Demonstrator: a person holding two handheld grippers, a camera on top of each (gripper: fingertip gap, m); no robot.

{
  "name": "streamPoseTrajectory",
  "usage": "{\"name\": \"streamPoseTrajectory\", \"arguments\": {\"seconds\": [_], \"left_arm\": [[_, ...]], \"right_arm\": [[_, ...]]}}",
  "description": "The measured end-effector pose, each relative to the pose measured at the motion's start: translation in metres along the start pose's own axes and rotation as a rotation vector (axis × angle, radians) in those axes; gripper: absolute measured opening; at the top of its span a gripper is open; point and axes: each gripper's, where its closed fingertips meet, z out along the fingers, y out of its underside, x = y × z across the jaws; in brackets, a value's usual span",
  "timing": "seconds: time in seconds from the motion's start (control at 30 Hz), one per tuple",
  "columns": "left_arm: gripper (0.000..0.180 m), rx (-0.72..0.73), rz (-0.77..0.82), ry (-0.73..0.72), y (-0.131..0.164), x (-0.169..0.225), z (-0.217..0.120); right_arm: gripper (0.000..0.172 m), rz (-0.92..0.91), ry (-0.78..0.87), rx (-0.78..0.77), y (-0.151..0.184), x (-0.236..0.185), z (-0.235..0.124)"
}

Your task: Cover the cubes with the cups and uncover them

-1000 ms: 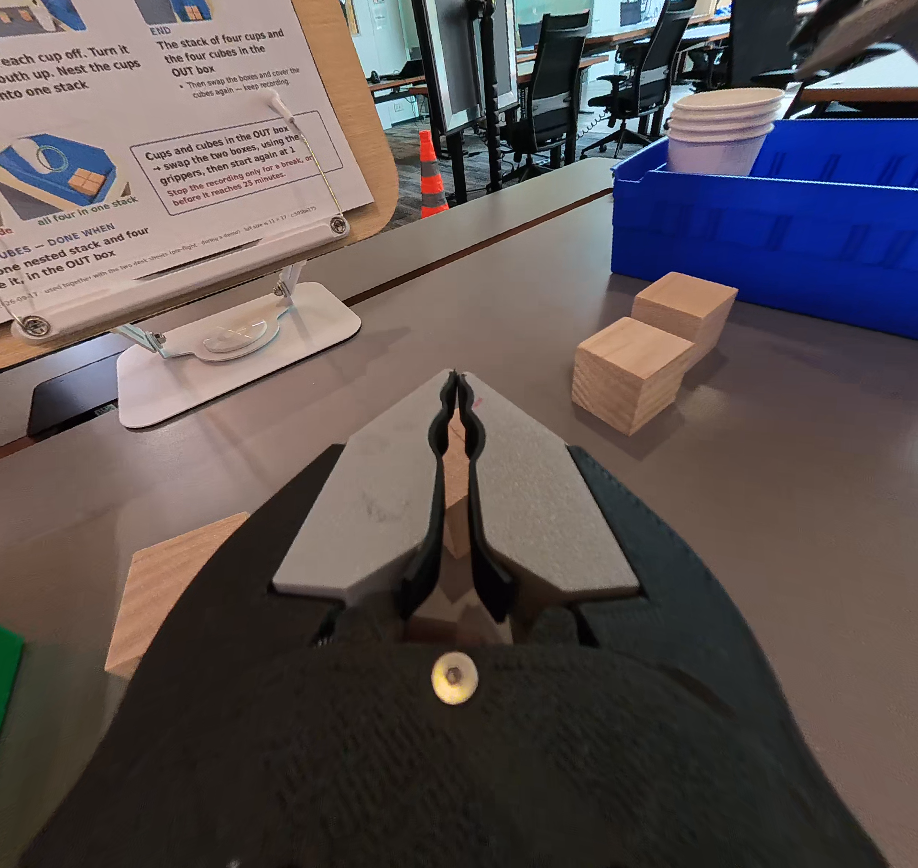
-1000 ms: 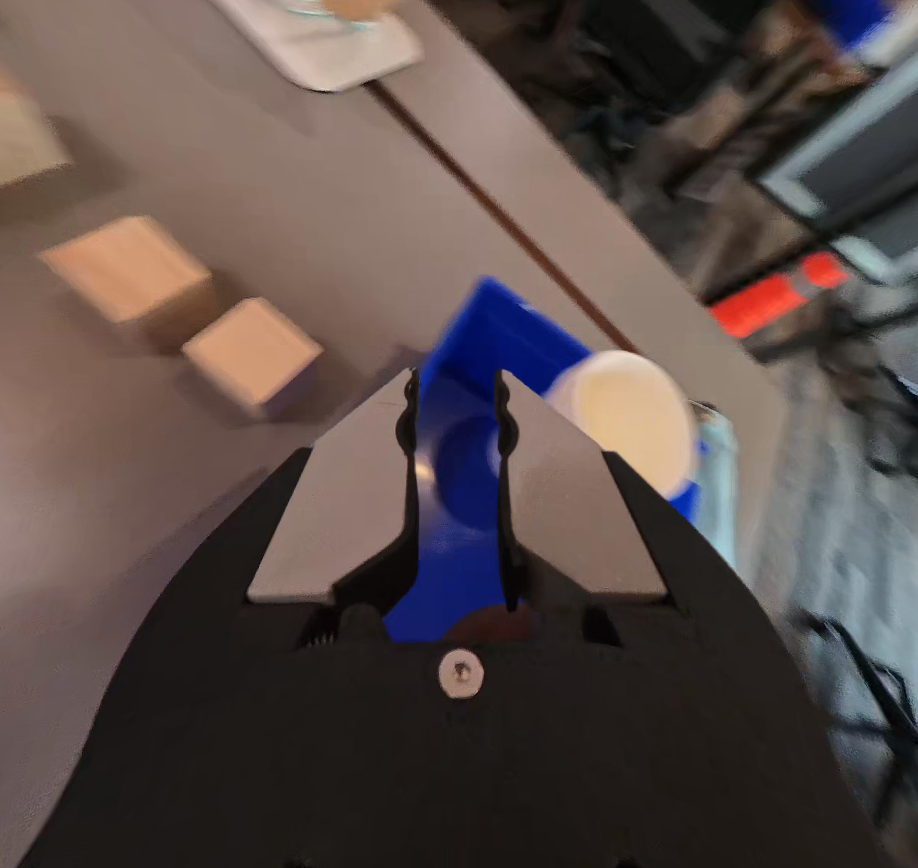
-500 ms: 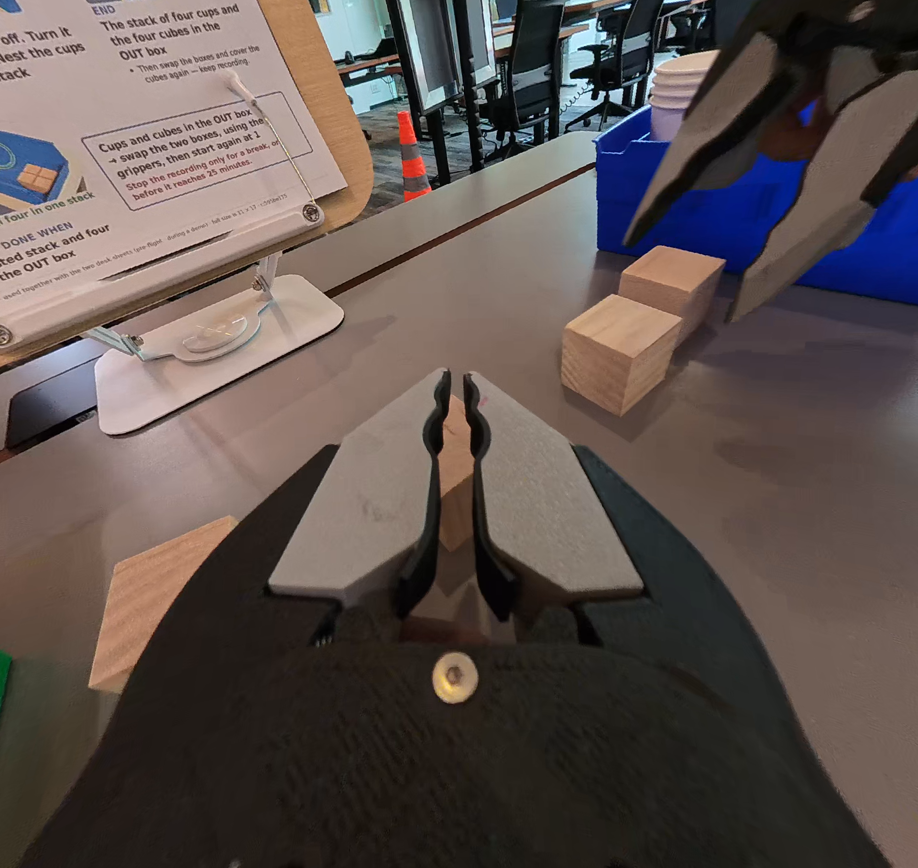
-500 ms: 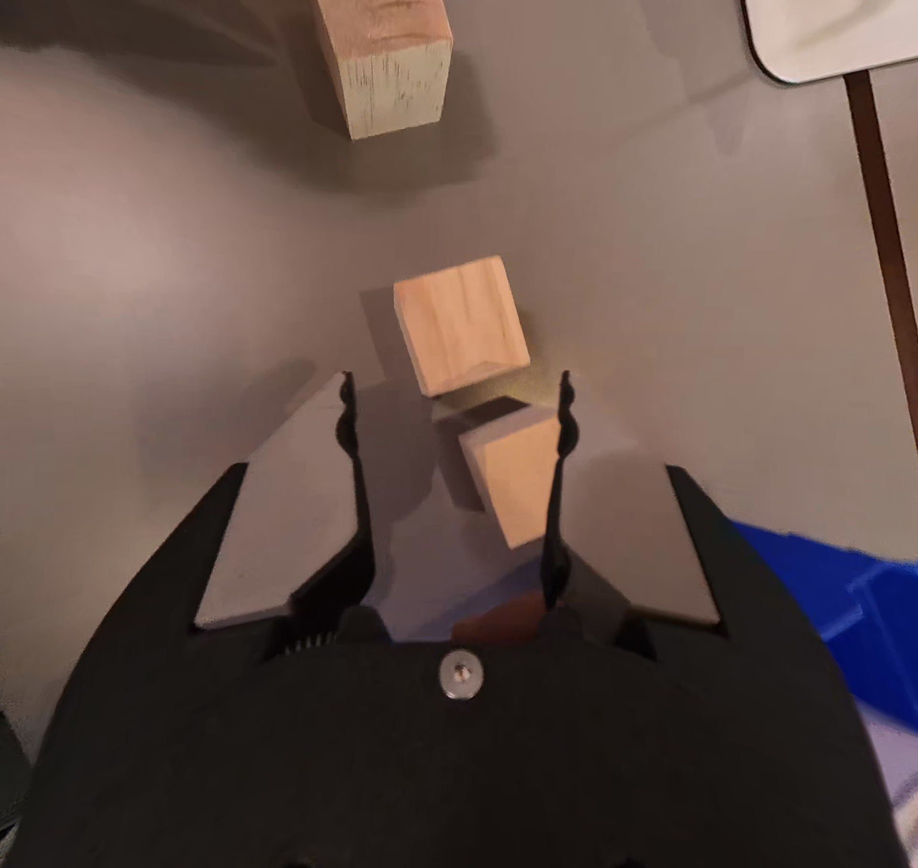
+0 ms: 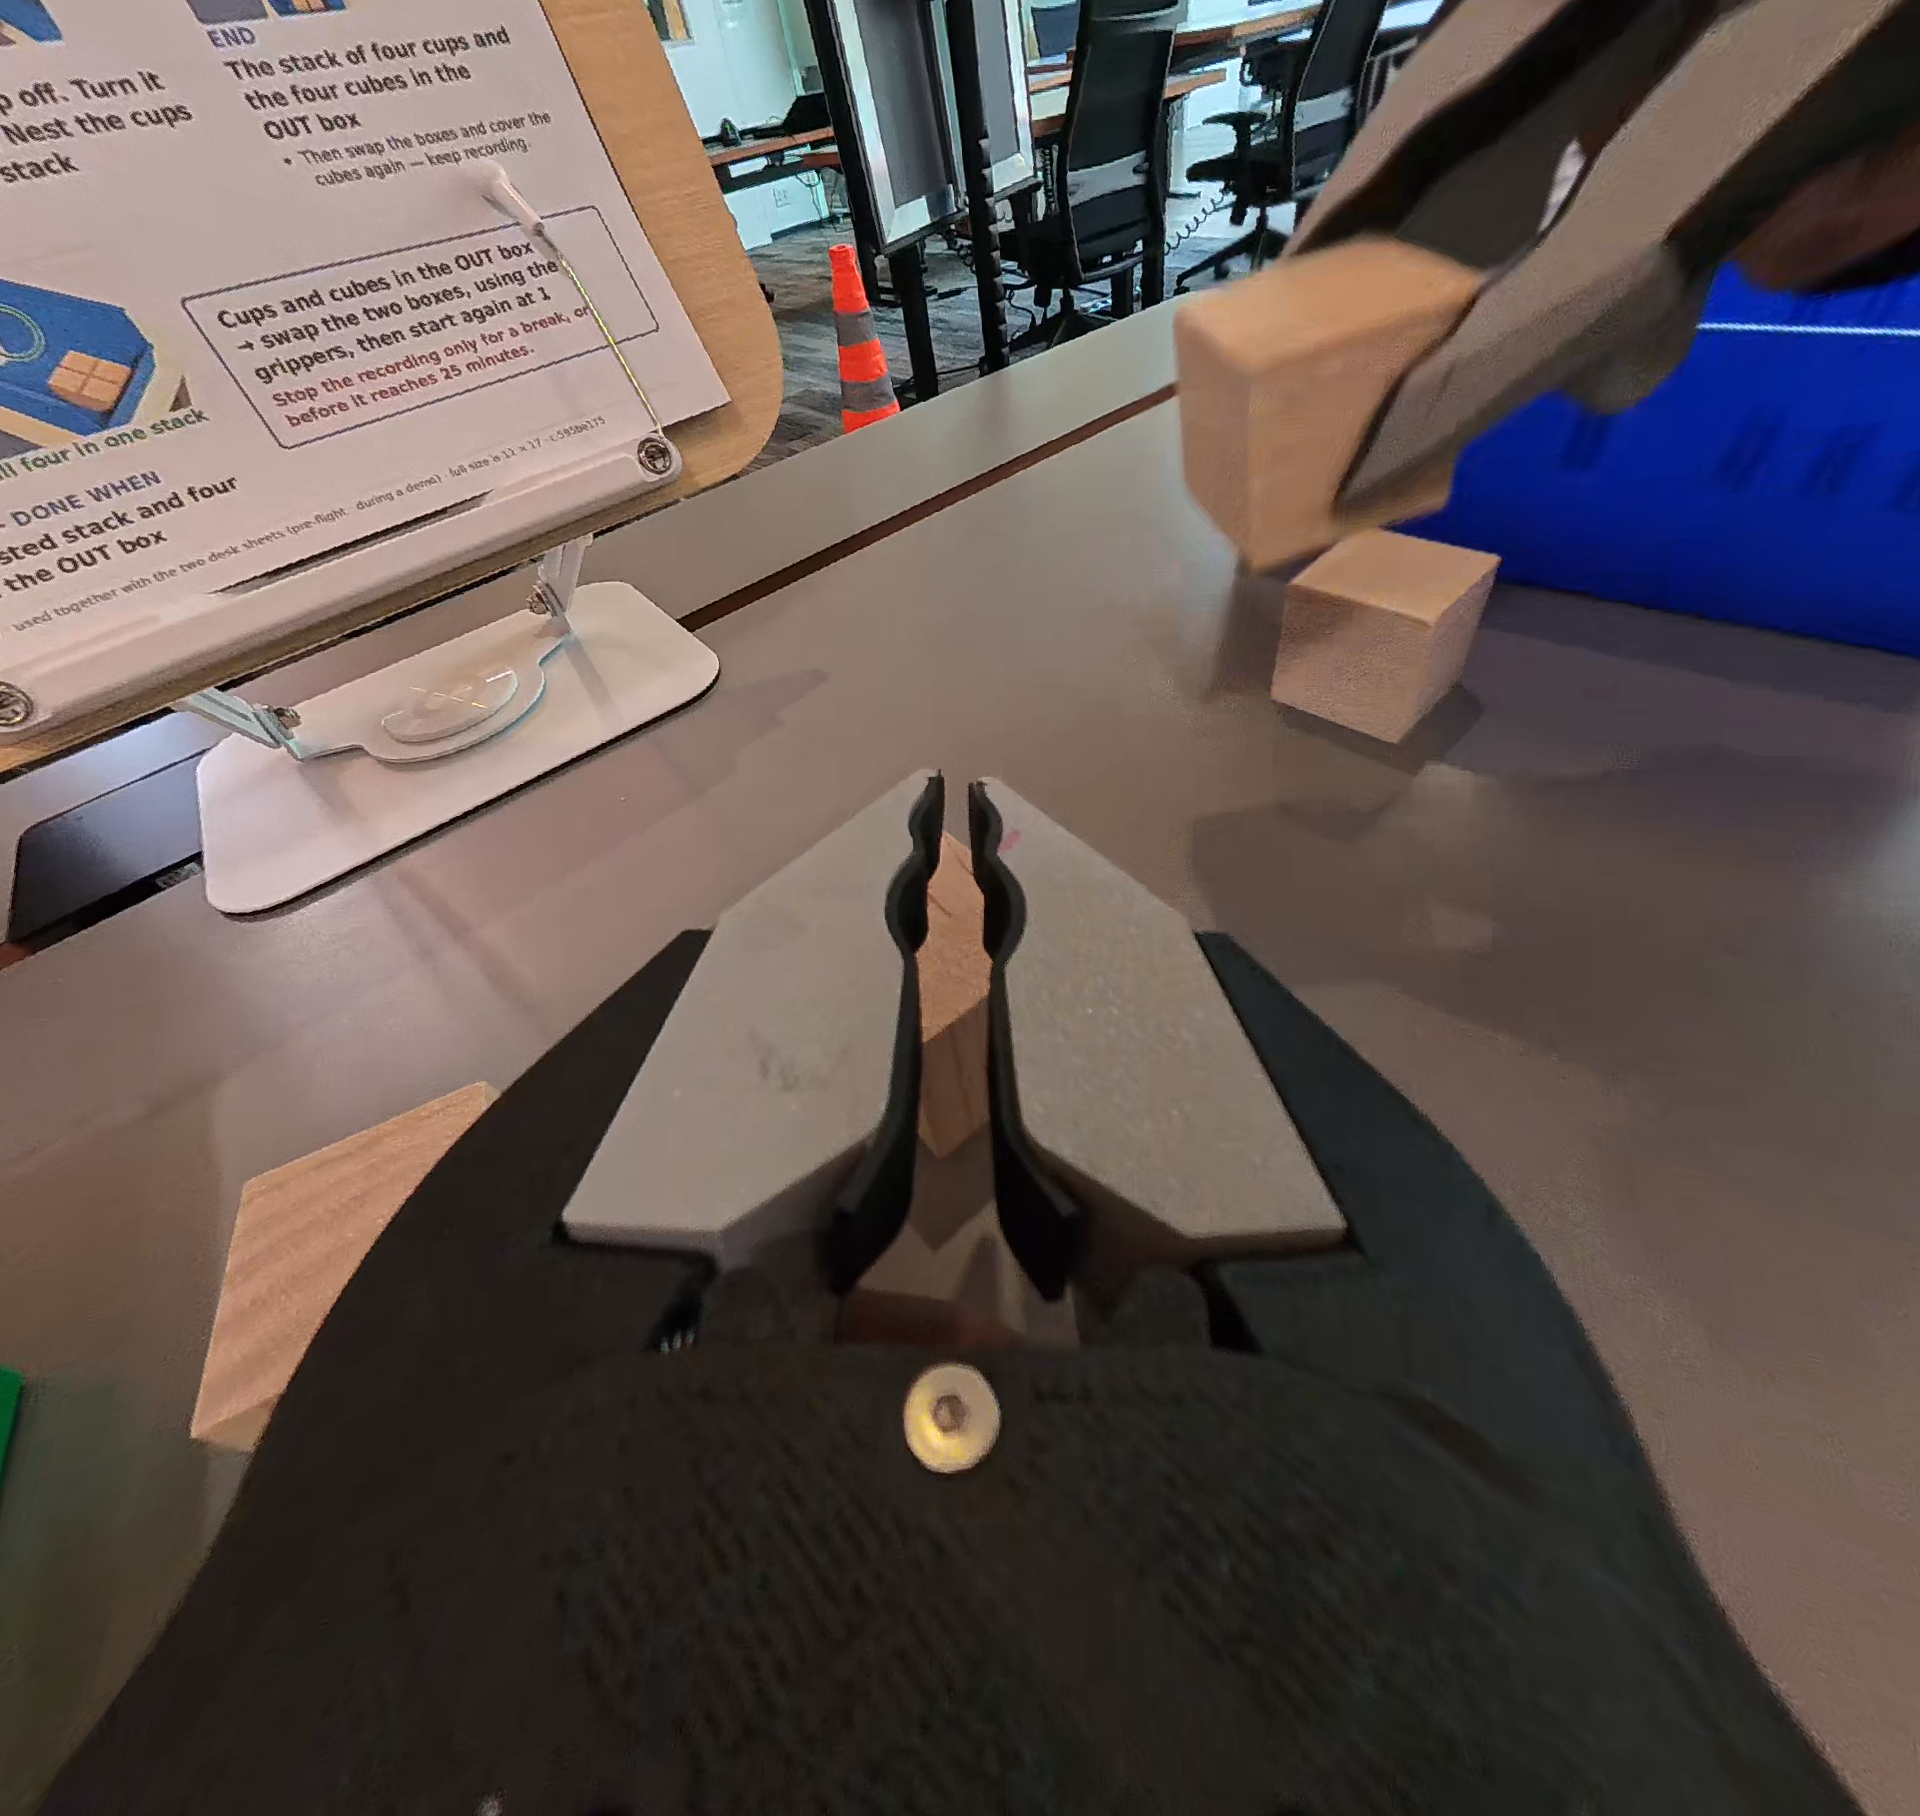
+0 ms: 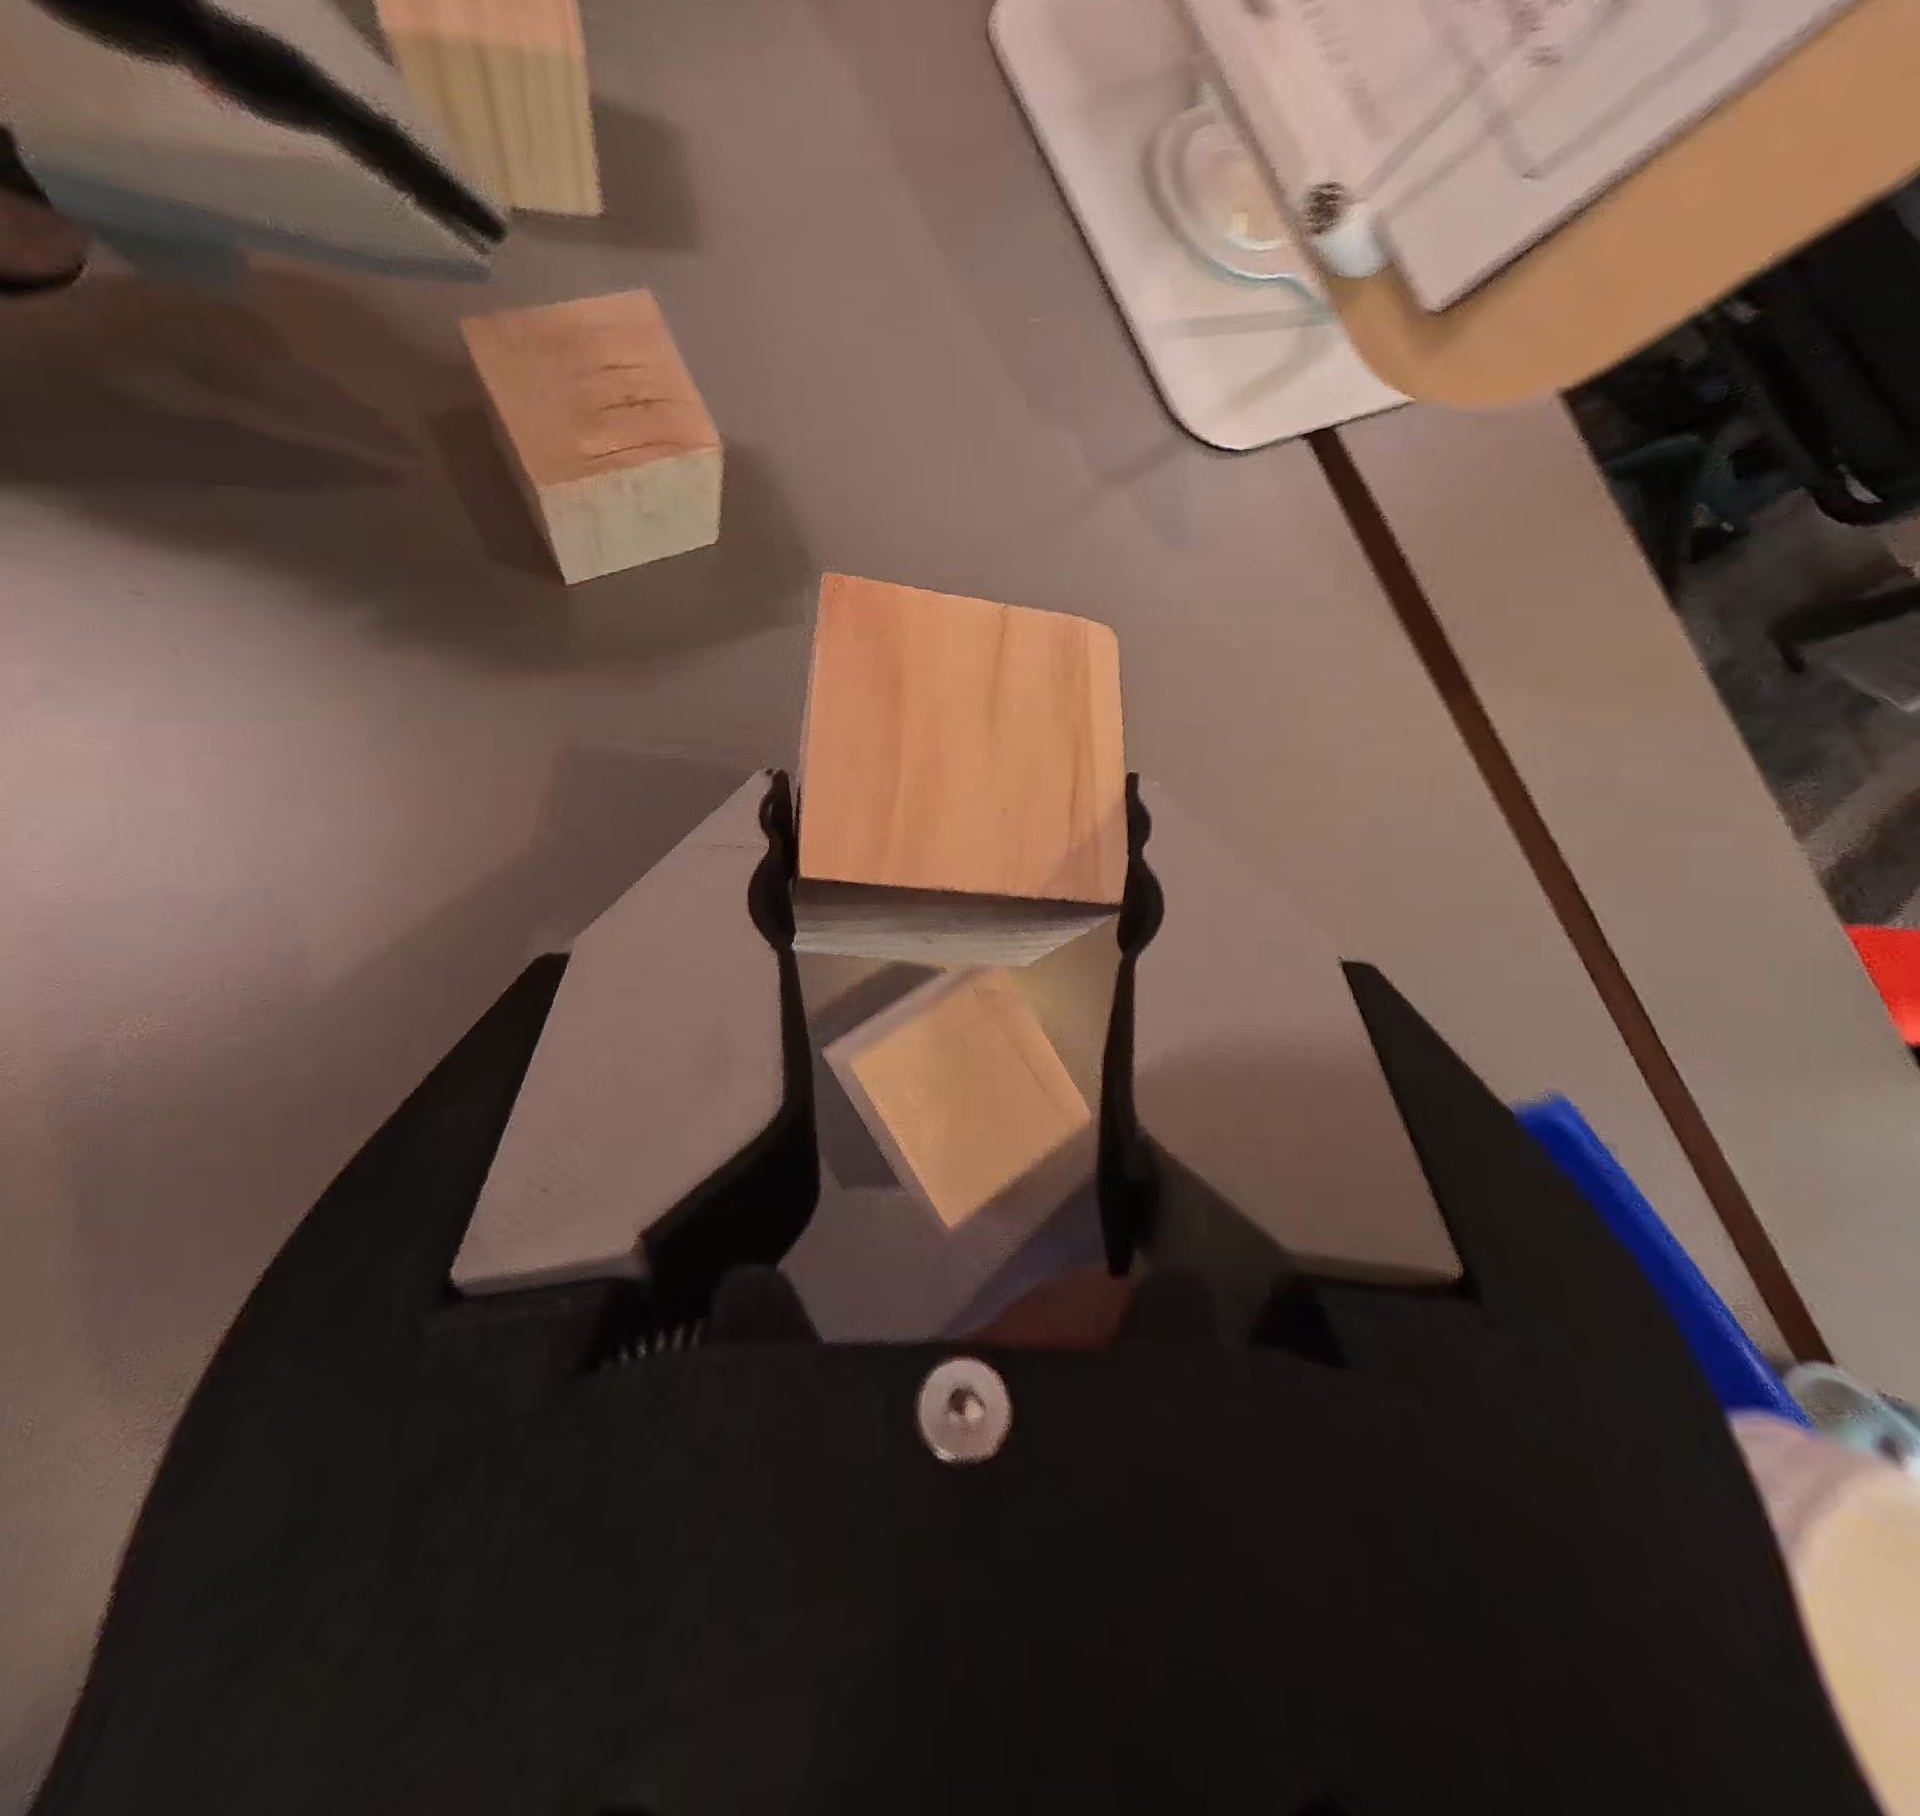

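My right gripper point(image 6: 951, 800) is shut on a wooden cube point(image 6: 961, 748). Both pads press its sides. The left wrist view shows that cube point(image 5: 1309, 395) lifted clear of the grey table point(image 5: 1039, 623), held by the right gripper point(image 5: 1455, 353). A second cube point(image 5: 1382, 623) sits just below it, near the blue bin point(image 5: 1714, 499). My left gripper point(image 5: 956, 790) is shut and holds nothing. It hovers over a third cube point(image 5: 951, 987), seen through the slit between its fingers. A fourth cube point(image 5: 312, 1247) lies at the lower left.
An instruction sheet on a wooden stand point(image 5: 312, 260) with a white base point(image 5: 457, 717) stands at the back left. The blue bin's corner point(image 6: 1621, 1205) shows at the right. Two cubes point(image 6: 603, 426) point(image 6: 488, 52) lie beside the left gripper's finger point(image 6: 260, 156). Office chairs stand beyond the table.
My right gripper swung from the blue bin to the cubes, opened wide, closed on one cube and lifted it. My left gripper stayed in place, its fingers parting by only a sliver.
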Motion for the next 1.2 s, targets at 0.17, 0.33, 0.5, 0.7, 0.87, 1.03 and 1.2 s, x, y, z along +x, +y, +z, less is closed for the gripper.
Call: {"name": "streamPoseTrajectory", "arguments": {"seconds": [0.17,0.33,0.5,0.7,0.87,1.03,1.2], "left_arm": [[0.003,-0.003,0.033,-0.001,0.000,0.003,0.000],[0.003,-0.002,0.018,-0.002,0.000,0.002,0.000],[0.003,-0.014,0.029,-0.005,0.004,0.002,0.002],[0.003,-0.038,0.033,-0.006,0.010,0.002,0.005],[0.006,-0.057,0.039,-0.014,0.014,0.000,0.006],[0.045,-0.038,-0.049,-0.012,0.008,-0.007,0.001],[0.075,-0.082,-0.108,0.012,0.015,0.001,0.008]], "right_arm": [[0.060,0.173,0.200,0.042,0.031,0.064,-0.076],[0.060,0.343,0.429,-0.045,0.116,0.118,-0.133],[0.061,0.522,0.506,-0.256,0.223,0.126,-0.125],[0.064,0.696,0.540,-0.435,0.306,0.123,-0.097],[0.059,0.668,0.587,-0.393,0.293,0.130,-0.111],[0.059,0.547,0.705,-0.266,0.242,0.133,-0.149],[0.069,0.450,0.687,0.088,0.138,0.101,-0.158]]}}
